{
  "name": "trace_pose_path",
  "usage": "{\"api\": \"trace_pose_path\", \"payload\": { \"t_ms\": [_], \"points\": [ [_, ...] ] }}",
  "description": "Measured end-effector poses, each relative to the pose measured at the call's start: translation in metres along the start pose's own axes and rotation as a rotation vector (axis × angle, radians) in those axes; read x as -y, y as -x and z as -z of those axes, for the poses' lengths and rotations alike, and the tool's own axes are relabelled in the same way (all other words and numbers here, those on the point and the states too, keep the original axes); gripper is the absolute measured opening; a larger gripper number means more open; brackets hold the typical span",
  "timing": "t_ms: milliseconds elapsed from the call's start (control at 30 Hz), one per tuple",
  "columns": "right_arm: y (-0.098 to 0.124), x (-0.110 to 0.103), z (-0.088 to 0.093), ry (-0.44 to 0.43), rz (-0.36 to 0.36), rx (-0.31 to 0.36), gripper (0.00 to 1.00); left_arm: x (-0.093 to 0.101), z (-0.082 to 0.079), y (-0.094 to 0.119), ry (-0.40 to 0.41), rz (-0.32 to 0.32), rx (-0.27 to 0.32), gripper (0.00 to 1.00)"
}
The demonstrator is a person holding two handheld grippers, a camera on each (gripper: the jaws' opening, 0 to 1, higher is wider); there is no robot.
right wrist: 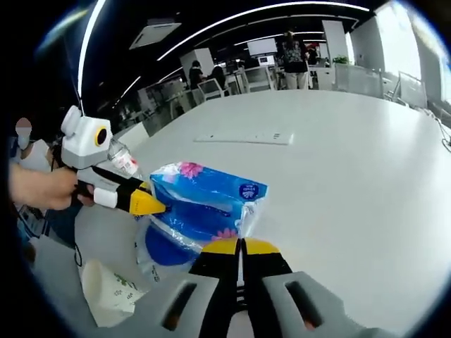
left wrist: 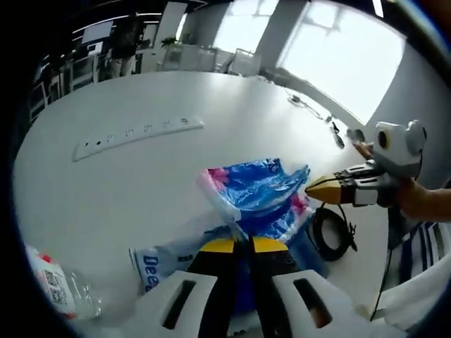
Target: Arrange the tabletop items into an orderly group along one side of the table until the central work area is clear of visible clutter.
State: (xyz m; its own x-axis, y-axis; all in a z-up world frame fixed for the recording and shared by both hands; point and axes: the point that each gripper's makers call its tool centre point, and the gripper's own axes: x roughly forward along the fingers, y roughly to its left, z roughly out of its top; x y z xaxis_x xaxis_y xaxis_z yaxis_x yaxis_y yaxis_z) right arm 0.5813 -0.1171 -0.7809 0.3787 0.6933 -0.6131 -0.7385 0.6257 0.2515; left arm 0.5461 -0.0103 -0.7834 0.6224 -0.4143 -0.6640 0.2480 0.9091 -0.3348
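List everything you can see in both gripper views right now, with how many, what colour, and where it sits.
tissue pack: one, blue with pink flowers, on the white table, between the two grippers
flat wrapper: one, clear and white with blue lettering, on the table beside the tissue pack
plastic bottle: one, clear with a white label, lying at the table edge
power strip: one, white, lying mid-table
black cable: one coil, on the table near the right gripper
paper cup: one, white, on its side at the table edge
left gripper: yellow tips together, at the plastic wrap
right gripper: yellow tips together, at the pack's edge
person's hand: holding the left gripper
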Motion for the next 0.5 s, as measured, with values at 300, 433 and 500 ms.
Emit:
{"api": "trace_pose_path", "payload": {
  "t_ms": [300,433,500],
  "points": [
    [0.007,0.013,-0.002,-0.006,0.020,0.008,0.00,0.012,-0.007,-0.008,-0.031,0.022,-0.006,0.02],
    [0.011,0.020,-0.005,-0.007,0.029,0.016,0.00,0.016,-0.012,-0.012,-0.033,0.030,-0.006,0.02],
    [0.013,0.023,-0.006,-0.006,0.033,0.017,0.00,0.020,-0.014,-0.015,-0.041,0.035,-0.005,0.02]
  ]
}}
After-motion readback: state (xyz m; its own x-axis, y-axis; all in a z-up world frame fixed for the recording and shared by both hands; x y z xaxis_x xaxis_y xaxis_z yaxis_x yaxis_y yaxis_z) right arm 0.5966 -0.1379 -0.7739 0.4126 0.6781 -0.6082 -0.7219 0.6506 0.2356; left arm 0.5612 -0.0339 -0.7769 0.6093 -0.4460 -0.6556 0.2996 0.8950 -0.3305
